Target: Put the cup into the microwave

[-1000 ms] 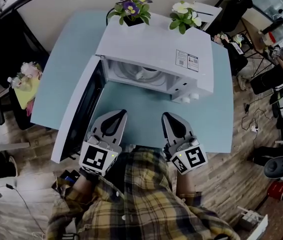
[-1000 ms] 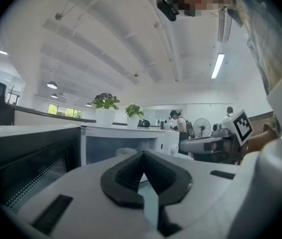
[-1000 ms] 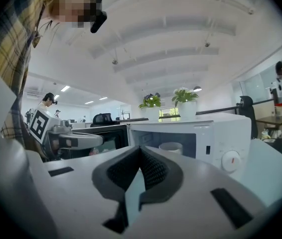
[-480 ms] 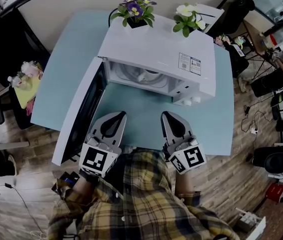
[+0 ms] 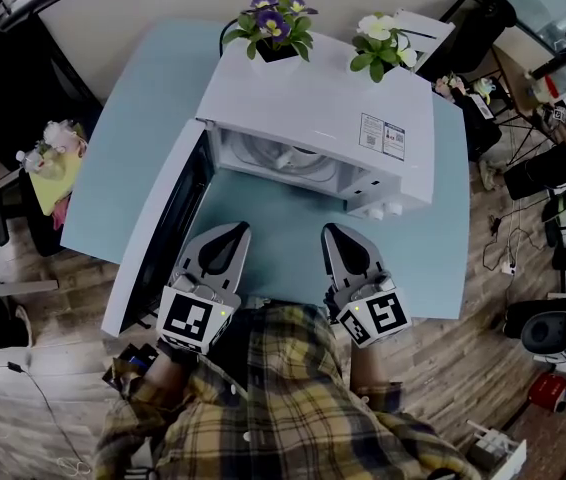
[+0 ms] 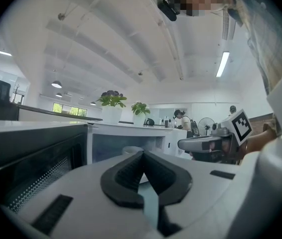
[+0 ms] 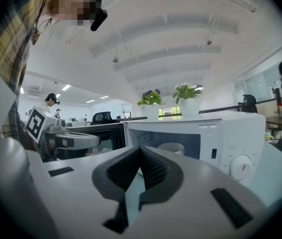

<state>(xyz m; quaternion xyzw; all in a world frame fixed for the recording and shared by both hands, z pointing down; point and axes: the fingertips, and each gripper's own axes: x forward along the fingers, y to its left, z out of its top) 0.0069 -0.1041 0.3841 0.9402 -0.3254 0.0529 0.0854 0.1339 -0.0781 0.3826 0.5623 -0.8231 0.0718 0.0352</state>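
At tabletop (image 5: 133, 128) near edge: left gripper (image 5: 235, 229) and right gripper (image 5: 335, 230) side by side, both pinched closed, empty, unmoved from a second ago. Beyond them, microwave (image 5: 313, 98), door (image 5: 158, 233) swung open left. White cup (image 5: 285, 156) sits upright inside the cavity, untouched.
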